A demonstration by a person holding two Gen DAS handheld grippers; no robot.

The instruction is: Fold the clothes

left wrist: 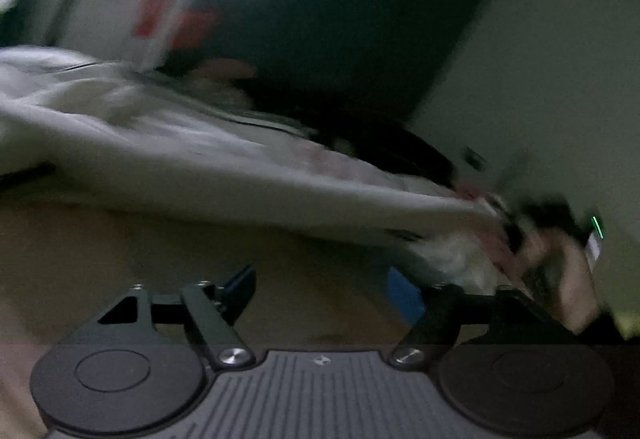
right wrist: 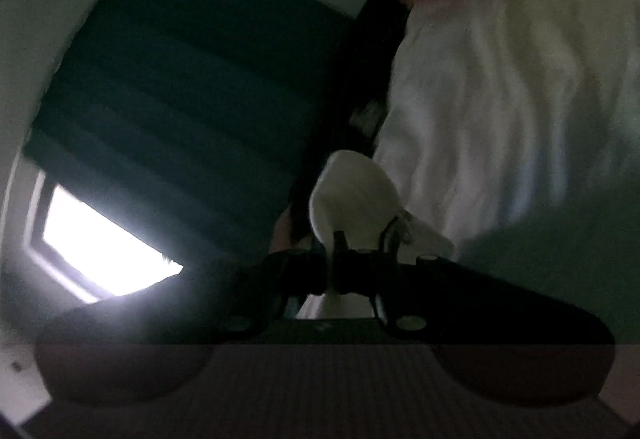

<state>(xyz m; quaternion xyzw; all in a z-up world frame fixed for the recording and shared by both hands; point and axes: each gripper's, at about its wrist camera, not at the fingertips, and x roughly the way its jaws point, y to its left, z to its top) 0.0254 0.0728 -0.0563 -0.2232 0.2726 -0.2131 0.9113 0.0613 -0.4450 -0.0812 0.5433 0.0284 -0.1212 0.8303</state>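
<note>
One white garment stretches blurred above a tan worktop, a bunched fold clamped in the right gripper. Left gripper hangs spread apart, empty. Dark curtain, bright window behind; motion blur hides details.

White garment blocks fwd; tabletop free.

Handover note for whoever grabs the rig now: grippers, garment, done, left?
Left gripper: open, holding nothing, over the tan surface.
Right gripper: shut on a bunched corner of the white garment, lifted.
Garment: stretched in the air from the right gripper, its far part draped at the left in the left view. Both views blurred.
Done: no fold visible.
Left: probably grab a second corner with the left, lay flat, fold.
</note>
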